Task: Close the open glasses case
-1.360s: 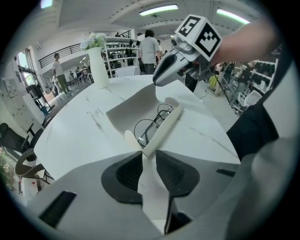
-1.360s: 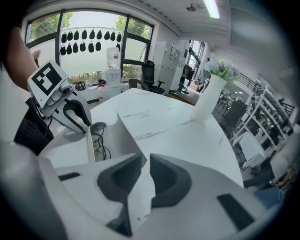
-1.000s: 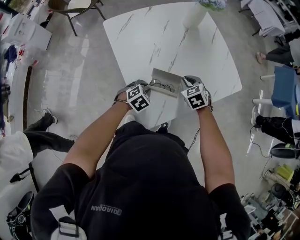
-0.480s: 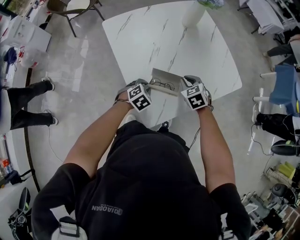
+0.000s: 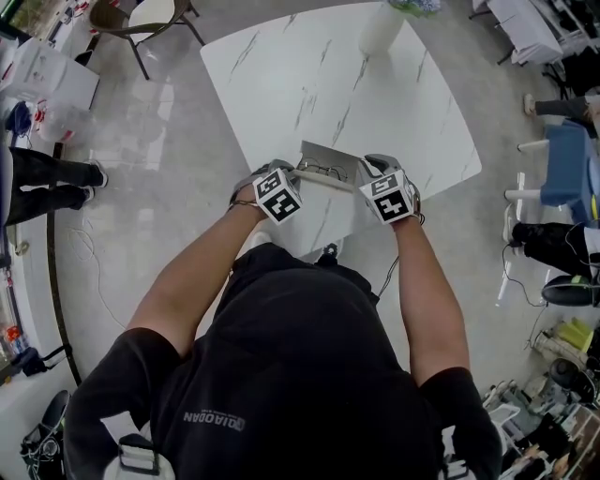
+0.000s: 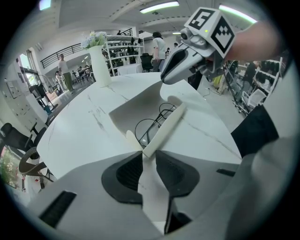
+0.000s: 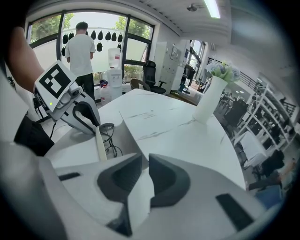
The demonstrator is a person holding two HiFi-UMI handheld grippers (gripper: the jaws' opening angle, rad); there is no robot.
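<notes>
**Q:** State the condition of each gripper.

**A:** Left gripper (image 6: 149, 161): the jaws are pressed together on a thin white end panel of the glasses case (image 5: 328, 167), with no gap showing between pad and panel. Right gripper (image 7: 143, 180): the jaws are likewise clamped on a white panel at the opposite end of the case. Each gripper grips one end, and the case spans the space between them.

**Q:** Where is the case, and how does it stand?

**A:** It rests on the white marble-pattern table (image 5: 309, 75), near the edge closest to the person. It is open. The lid is raised and tilted on the far side, and a narrow front strip runs along the near side, between the two grippers.

**Q:** Contents?

**A:** One pair of thin dark-rimmed glasses (image 6: 152, 125) lies inside the case, between the front strip and the raised lid.

**Q:** What lies beyond the case?

**A:** The middle of the tabletop carries nothing. At the far end stands a tall white vase (image 6: 99, 65), upright and well apart from the case, holding pale flowers (image 7: 222, 70). Beyond the table's far left corner, a chair (image 5: 141, 19) stands on the floor.
</notes>
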